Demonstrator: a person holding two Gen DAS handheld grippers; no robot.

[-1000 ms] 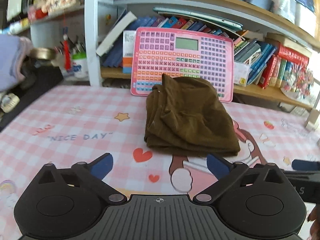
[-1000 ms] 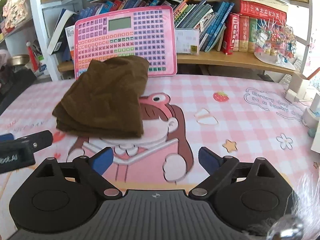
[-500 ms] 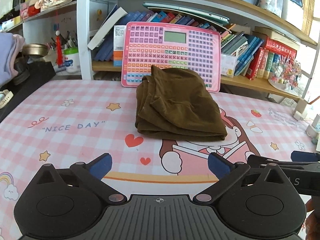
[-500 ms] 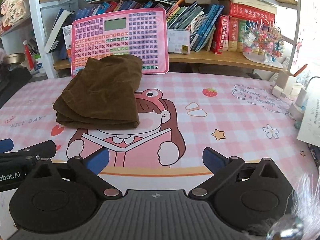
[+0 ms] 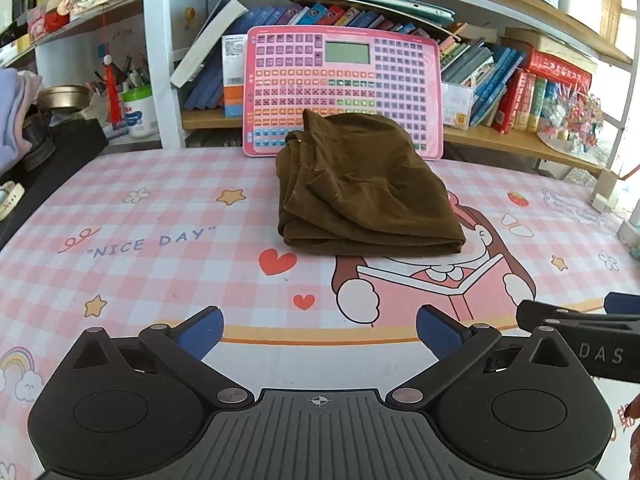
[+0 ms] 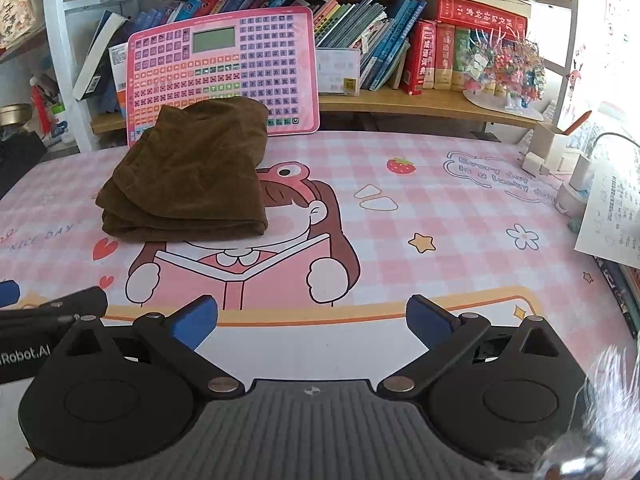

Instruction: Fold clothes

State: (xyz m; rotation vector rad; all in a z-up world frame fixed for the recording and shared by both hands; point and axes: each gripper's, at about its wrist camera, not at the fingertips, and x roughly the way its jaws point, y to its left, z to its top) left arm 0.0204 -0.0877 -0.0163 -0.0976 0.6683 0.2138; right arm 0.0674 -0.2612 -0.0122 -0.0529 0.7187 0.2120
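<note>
A brown garment [image 5: 360,196] lies folded in a thick rectangular bundle on the pink checked table mat [image 5: 160,216], its far end against a pink keyboard toy [image 5: 344,84]. It also shows in the right wrist view [image 6: 188,180]. My left gripper [image 5: 320,330] is open and empty, well back from the garment near the table's front edge. My right gripper [image 6: 312,322] is open and empty too, at the front edge, right of the left one. Each gripper shows at the edge of the other's view.
Shelves of books [image 6: 400,52] run behind the table. A pen cup and jar [image 5: 136,112] stand at the back left. Chargers, a white box [image 6: 556,152] and a paper sheet [image 6: 612,216] sit at the right edge. A dark object [image 5: 52,152] lies at the left.
Both grippers have drawn back from the folded garment toward the front edge of the table, staying open. The garment has not moved.
</note>
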